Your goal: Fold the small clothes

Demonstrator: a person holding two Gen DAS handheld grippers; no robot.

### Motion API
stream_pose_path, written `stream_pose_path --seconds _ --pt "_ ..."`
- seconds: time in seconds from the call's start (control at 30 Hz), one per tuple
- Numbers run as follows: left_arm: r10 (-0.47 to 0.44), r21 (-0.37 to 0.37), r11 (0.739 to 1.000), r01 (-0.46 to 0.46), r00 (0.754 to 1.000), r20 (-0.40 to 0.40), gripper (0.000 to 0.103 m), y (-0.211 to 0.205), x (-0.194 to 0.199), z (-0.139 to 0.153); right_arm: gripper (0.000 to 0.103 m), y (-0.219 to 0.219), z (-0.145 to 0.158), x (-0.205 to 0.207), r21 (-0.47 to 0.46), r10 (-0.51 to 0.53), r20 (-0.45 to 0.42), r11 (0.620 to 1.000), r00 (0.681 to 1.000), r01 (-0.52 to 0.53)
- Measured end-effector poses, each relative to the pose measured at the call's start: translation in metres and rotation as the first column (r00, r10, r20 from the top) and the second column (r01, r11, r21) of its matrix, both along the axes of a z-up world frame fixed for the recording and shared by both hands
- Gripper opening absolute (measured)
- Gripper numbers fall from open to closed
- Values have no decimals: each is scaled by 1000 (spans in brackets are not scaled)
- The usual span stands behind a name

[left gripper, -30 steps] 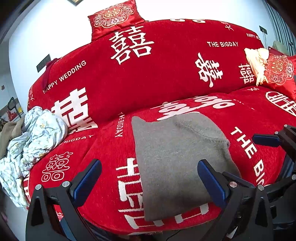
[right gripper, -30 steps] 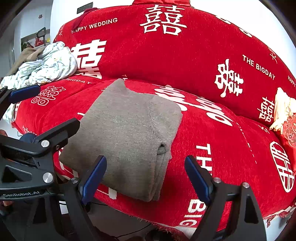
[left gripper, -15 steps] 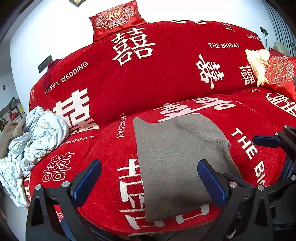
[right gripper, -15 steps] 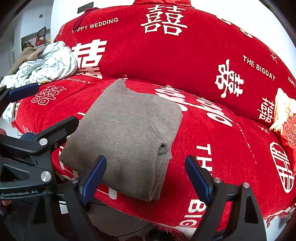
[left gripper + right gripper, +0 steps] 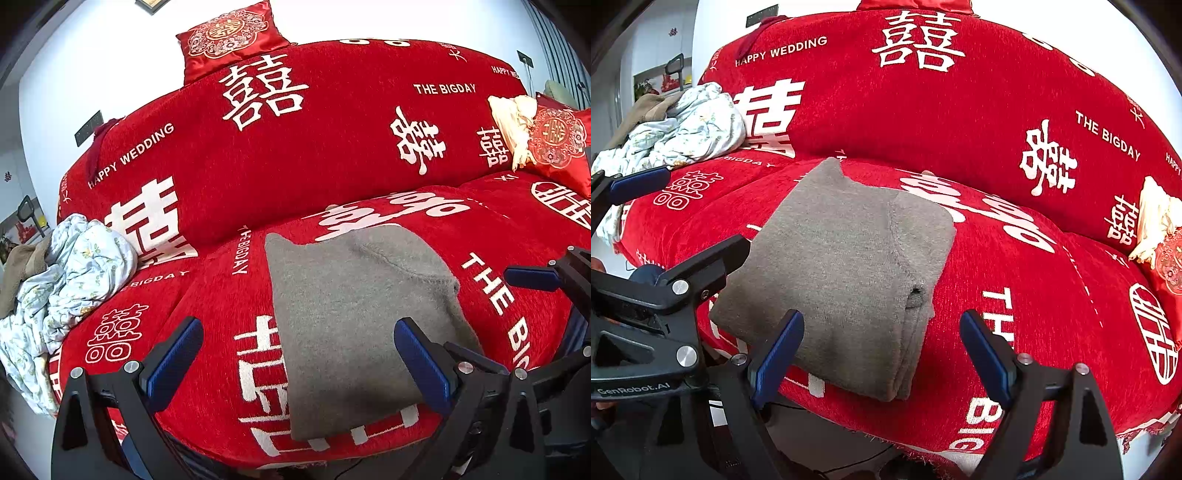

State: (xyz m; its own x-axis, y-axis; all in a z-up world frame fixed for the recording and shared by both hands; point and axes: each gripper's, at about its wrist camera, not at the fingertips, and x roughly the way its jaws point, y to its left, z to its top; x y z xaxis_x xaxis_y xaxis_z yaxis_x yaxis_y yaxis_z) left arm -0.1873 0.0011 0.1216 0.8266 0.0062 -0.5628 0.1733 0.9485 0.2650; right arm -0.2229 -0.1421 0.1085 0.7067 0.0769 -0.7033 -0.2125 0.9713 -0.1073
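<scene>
Right wrist view shows your grey sweater (image 5: pixel 846 273) already folded into a compact, layered rectangle on the front of the sofa (image 5: pixel 1015 122) seat, its stacked edges showing along the right side and its near end close to the seat's front lip. Your right gripper (image 5: pixel 882 354) hangs just short of that near end with its jaws wide apart and nothing between them; no pad touches the knit. Your left gripper (image 5: pixel 299 365) is the same in its own view: jaws spread, empty, set before the sweater's near left corner. Both claws are clear of the cloth, so I judge this piece to be done, or at most needing a last pat to square it. What is left sits at the far left end of the sofa: a crumpled pale floral garment (image 5: pixel 70 280) with a brown piece (image 5: pixel 22 273) beside it, both still unfolded and well apart from the sweater. A cream cloth (image 5: pixel 513 125) lies by the cushion (image 5: pixel 557 140) at the right end; whether it belongs to your pile I cannot tell. So reckon one item finished and at least that heap still to come.
</scene>
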Motion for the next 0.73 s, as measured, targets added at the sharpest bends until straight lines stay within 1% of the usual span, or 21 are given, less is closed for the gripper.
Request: stream_pose_path --seconds 0.33,0.47,0.73 --pt "-1 0 1000 1 1000 -3 103 0 0 -1 89 1 0 0 -2 0 -1 1000 1000 0" --pt "-1 -3 1000 1 1000 -17 103 3 2 -5 89 0 0 0 -5 0 -1 1000 1000 0" --pt "-6 4 1000 6 1000 -7 103 4 0 -4 89 -2 -1 2 -4 6 0 1000 1000 -6"
